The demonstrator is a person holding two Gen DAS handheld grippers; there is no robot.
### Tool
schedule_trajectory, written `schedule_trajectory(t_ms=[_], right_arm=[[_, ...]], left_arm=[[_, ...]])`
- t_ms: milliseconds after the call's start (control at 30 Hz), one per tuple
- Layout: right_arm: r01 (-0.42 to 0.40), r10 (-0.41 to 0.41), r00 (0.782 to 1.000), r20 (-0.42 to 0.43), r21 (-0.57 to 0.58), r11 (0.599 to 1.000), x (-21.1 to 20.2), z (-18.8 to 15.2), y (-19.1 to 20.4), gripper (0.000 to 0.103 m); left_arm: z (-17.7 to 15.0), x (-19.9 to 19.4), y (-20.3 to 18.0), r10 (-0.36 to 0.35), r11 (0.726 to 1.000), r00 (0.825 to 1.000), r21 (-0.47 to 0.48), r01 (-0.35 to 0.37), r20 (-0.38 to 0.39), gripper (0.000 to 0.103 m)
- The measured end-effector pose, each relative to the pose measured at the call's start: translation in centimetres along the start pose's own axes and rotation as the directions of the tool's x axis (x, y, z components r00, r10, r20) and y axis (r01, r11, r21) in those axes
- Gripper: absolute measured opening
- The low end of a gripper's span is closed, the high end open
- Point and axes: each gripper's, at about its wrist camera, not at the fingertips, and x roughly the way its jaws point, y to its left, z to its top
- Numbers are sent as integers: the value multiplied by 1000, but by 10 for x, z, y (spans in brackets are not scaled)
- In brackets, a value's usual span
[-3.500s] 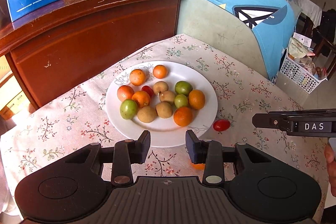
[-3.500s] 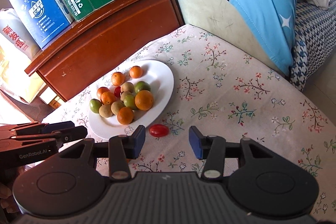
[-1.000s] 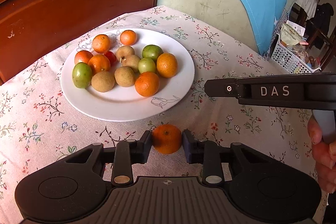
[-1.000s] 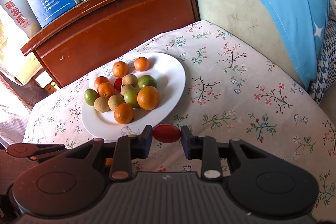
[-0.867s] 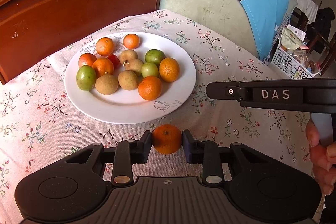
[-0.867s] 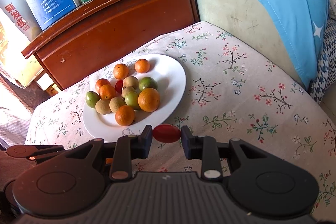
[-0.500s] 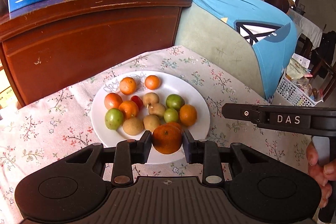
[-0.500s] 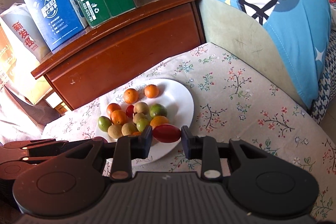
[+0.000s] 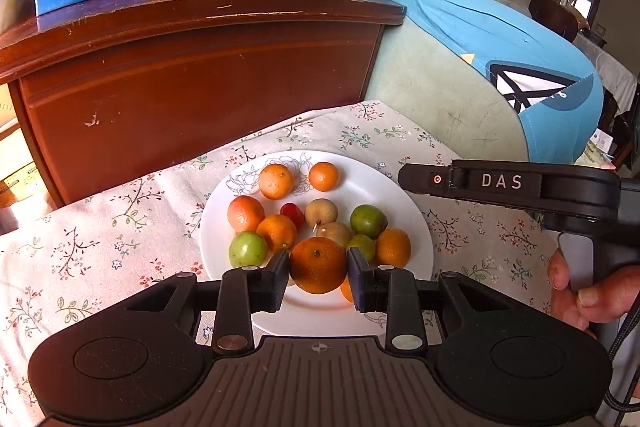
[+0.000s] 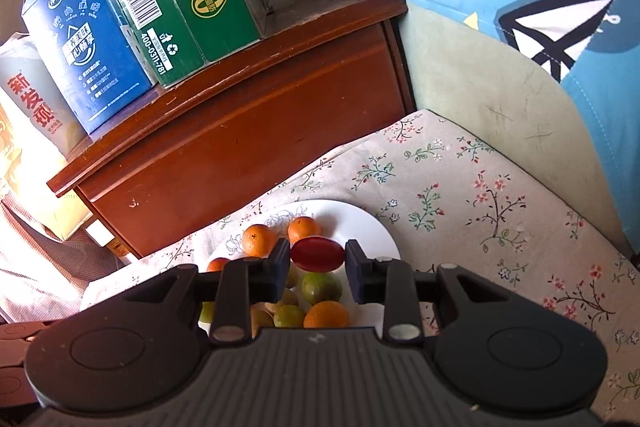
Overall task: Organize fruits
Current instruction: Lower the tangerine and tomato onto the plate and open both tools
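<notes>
Above the plate (image 9: 416,227), both grippers (left (image 9: 318,269), right (image 10: 318,257)) clamp fruit.

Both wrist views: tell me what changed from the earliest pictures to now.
The left gripper closed on the loose tangerine and the right gripper on the red cherry tomato. Both fruits were lifted off the floral tablecloth and now hang over the white plate. The fruit pile on the plate and the cartons on the cabinet stayed put.

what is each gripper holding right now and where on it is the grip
The left gripper pinches an orange across its sides. The right gripper pinches a red cherry tomato by its two ends.
</notes>
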Motion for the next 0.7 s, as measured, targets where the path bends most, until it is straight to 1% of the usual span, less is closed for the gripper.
schedule_trajectory(t_ms=[167,267,367,600,700], right_arm=[[-21,21,999,-26,2,1000,18,0,1,30],[-18,18,999,-38,0,1000,27,0,2,30],[-19,19,999,-46,13,1000,33,0,0,30],[-17,19,998,-63,26,1000,44,-3,0,30],[-21,22,998,-64,24,1000,47,-4,2,32]], left_arm=[[0,9,2,11,1000,1000,-22,-12,-29,29],[-1,13,4,6,999,999,-43,-8,-44,29],[-3,18,3,10,999,998,-42,-13,-61,29],[-4,25,6,16,998,997,-55,-20,-70,29],[-3,26,5,17,998,998,-52,-20,-67,29]])
